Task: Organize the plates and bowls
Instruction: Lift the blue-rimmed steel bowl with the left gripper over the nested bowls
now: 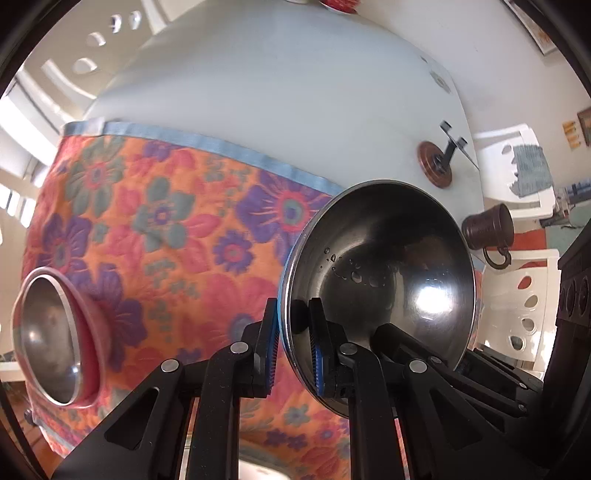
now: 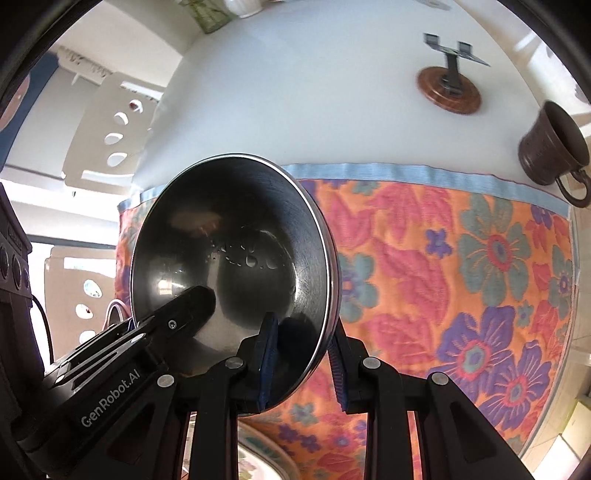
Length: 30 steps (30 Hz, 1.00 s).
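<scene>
Both grippers grip one shiny steel bowl [image 1: 384, 273] by opposite rims: left gripper [image 1: 293, 354] pinching one edge, right gripper [image 2: 301, 360] clamped on the other, bowl tilted above the floral orange cloth [image 1: 166, 221]. A second steel bowl with a pink outside [image 1: 55, 336] sits at the cloth's left edge. Beyond, on the white table [image 1: 277, 92], a dark brown cup [image 2: 550, 147].

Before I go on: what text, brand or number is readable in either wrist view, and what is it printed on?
"GenRobot.AI": white lettering on the black body of the left gripper, seen at lower left in the right wrist view.
Framed pictures on the wall, left wrist view: any text too small and blurred to read.
Steel bowl, brown cup, floral cloth: no lettering visible.
</scene>
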Motion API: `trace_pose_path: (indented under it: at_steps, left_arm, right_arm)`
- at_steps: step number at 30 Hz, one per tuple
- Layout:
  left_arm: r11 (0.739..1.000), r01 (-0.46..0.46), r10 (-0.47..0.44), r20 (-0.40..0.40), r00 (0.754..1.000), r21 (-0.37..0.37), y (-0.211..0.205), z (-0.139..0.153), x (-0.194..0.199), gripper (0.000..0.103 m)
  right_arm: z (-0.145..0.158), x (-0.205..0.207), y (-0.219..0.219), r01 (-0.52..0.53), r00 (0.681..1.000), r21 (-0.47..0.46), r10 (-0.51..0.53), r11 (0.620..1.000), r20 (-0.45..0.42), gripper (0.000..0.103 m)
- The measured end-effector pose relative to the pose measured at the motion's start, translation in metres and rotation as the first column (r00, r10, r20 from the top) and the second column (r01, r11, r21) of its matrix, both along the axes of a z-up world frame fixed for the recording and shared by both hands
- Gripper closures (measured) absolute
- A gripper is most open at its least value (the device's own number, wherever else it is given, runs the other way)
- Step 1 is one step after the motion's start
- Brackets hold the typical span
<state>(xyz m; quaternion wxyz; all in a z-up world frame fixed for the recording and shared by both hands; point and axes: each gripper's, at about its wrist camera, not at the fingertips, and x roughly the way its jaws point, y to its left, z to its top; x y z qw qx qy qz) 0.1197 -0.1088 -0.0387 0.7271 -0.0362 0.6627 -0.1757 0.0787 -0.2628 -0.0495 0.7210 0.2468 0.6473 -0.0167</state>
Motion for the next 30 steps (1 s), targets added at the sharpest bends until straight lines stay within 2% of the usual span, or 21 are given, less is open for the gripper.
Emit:
trace_pose_path:
  at_steps: [17, 30]
  left_arm:
    - [0.993, -0.114, 0.114, 0.022, 0.993, -0.015, 0.125, 0.024, 0.014, 0.091]
    - [0.99, -0.138, 0.139, 0.023, 0.99, -0.042, 0.183, 0.035, 0.03, 0.091]
  right_arm:
    - [0.026, 0.034, 0.117, -0.121, 0.992, -0.021, 0.122, 0.992, 0.029, 0.078]
    - [0.038, 0.05, 0.178, -0.169, 0.985, -0.042, 0.171, 0.985, 0.037, 0.078]
